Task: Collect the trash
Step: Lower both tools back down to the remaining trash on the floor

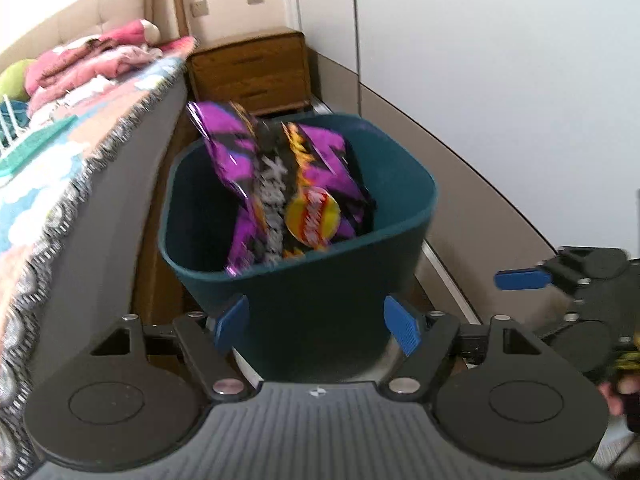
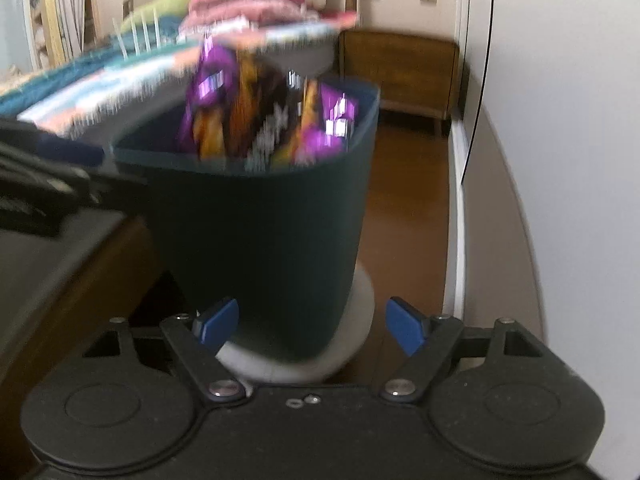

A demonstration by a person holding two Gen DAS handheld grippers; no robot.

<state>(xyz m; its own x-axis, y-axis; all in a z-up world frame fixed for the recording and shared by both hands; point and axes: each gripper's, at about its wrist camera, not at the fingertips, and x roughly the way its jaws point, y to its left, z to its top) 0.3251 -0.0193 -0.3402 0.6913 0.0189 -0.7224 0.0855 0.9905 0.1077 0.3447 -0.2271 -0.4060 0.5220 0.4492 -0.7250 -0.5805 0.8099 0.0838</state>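
A bed (image 1: 60, 184) with a patterned blanket flanks a dark teal plastic bin (image 1: 304, 280) on the wooden floor. A crumpled purple snack bag (image 1: 280, 184) sits inside, poking above the rim. The left gripper (image 1: 318, 326) and right gripper (image 2: 310, 326) have fingers spread wide, holding nothing.

left gripper (image 1: 318, 326): black arms; blue ribbed pads | right gripper (image 2: 310, 326): black; silver screws
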